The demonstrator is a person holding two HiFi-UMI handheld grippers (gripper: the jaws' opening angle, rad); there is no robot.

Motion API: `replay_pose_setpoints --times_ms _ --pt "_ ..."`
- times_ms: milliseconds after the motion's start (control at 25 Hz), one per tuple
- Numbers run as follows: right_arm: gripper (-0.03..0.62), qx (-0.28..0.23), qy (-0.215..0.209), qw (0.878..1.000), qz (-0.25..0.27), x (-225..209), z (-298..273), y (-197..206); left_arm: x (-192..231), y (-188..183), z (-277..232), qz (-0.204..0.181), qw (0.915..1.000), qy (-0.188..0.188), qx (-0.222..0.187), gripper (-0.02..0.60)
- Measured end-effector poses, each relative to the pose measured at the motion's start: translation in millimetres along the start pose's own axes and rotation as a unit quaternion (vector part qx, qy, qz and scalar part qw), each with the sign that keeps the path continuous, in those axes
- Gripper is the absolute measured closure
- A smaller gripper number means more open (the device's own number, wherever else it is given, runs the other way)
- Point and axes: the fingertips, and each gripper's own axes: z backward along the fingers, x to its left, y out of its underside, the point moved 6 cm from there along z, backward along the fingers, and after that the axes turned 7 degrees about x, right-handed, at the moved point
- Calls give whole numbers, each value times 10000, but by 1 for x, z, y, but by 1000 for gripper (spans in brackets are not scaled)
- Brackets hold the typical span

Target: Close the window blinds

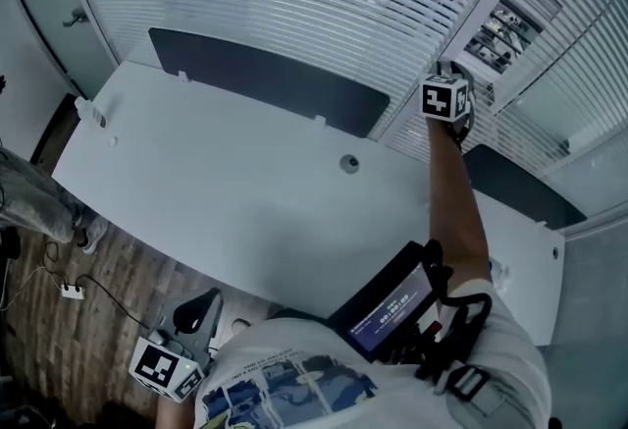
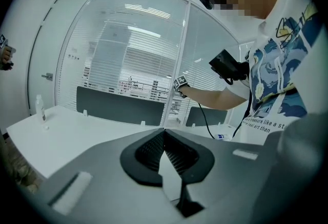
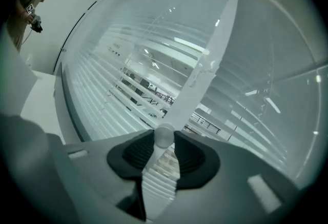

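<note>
White slatted blinds (image 1: 294, 5) cover the glass wall behind the desk, and their slats stand apart enough to see through. My right gripper (image 1: 449, 83) is stretched out to the window post (image 1: 491, 15) between two panes. In the right gripper view, the right gripper (image 3: 164, 138) is shut on a round pale knob (image 3: 164, 135), the end of the blinds' wand, with slats (image 3: 102, 105) behind it. My left gripper (image 1: 201, 304) hangs low beside my body, clear of the desk. The left gripper view shows the left gripper (image 2: 164, 133) shut and empty, facing the blinds (image 2: 128, 64).
A white desk (image 1: 245, 191) with a cable hole (image 1: 349, 163) lies between me and the window. Dark screens (image 1: 265, 79) stand along its far edge. A small bottle (image 1: 90, 111) sits at the left end. Another person's legs (image 1: 29, 196) and a power strip (image 1: 72, 292) are at the left.
</note>
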Motion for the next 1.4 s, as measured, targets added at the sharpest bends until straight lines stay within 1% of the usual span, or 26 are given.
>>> replay_pose_setpoints --times_ms 80,160,240,320,360,400,480,560,600,640,680,720,800,880,920,960,1000,1040,1080,1160,1200,1280,1320,1360,1400 --pt "470 26 27 9999 104 2 -3 1 1 1 -1 7 10000 -7 10 577" --pt "470 10 6 10000 -43 0 -5 3 0 1 -2 6 10000 -8 5 577" --pt "468 -139 -84 9988 -472 -5 -4 3 -1 0 -2 10 10000 -11 -8 577" --pt "467 -358 -311 9922 -1150 -9 -2 3 -1 0 -1 22 10000 -18 -11 577" --pt "467 -432 -477 9855 -1567 -11 -2 6 -1 -1 0 23 10000 -21 -8 577" --pt "463 -494 -667 9760 -2014 -13 -3 8 -1 -1 0 22 10000 -24 -6 577" --pt "459 -615 -1014 9524 -2807 -16 -4 13 -1 -1 1 18 10000 -28 -12 577" --pt "459 -678 -1247 9319 -3339 -16 -3 18 -2 -1 1 10 10000 -30 -11 577" --pt "459 -689 -1385 9197 -3609 -14 -3 21 -2 0 1 4 10000 -33 -3 577" --pt "459 -705 -1565 9035 -3928 -12 -3 24 -1 0 1 -1 10000 -35 3 577" --pt "459 -744 -1781 8824 -4291 -10 -3 27 -1 0 2 -6 10000 -36 8 577" --pt "459 -809 -2012 8563 -4688 -9 -3 28 -1 0 2 -9 10000 -34 15 577" --pt "459 -945 -2417 7934 -5506 -9 -5 31 -1 0 1 -13 10000 -19 29 577" --pt "459 -1028 -2696 7307 -6187 -11 -9 35 -1 -2 -1 -15 10000 -1 44 577" --pt "459 -1042 -2806 7036 -6445 -12 -11 36 -2 -2 -2 -16 10000 8 53 577" --pt "459 -1039 -2894 6802 -6654 -12 -14 38 -2 -3 -3 -19 10000 17 60 577" --pt "459 -1023 -2957 6609 -6822 -12 -16 40 -2 -4 -4 -24 10000 28 56 577" --pt "459 -1003 -3001 6449 -6957 -13 -19 42 -3 -4 -5 -29 10000 37 49 577" --pt "459 -988 -3037 6318 -7062 -13 -21 44 -3 -4 -6 -29 10000 45 46 577" --pt "459 -996 -3097 6124 -7206 -13 -22 45 -3 -4 -7 -17 10000 48 50 577" --pt "459 -1026 -3127 6008 -7286 -13 -22 45 -2 -4 -7 -10 10000 41 52 577" --pt "459 -1132 -3178 5700 -7492 -14 -21 44 -1 -3 -6 -3 10000 26 59 577" --pt "459 -1170 -3185 5578 -7574 -16 -22 45 -1 -3 -6 -5 10000 26 63 577" --pt "459 -1176 -3183 5514 -7621 -19 -24 46 -1 -3 -6 -11 10000 29 65 577" --pt "459 -1156 -3175 5502 -7636 -20 -26 47 -2 -4 -7 -16 10000 33 67 577"
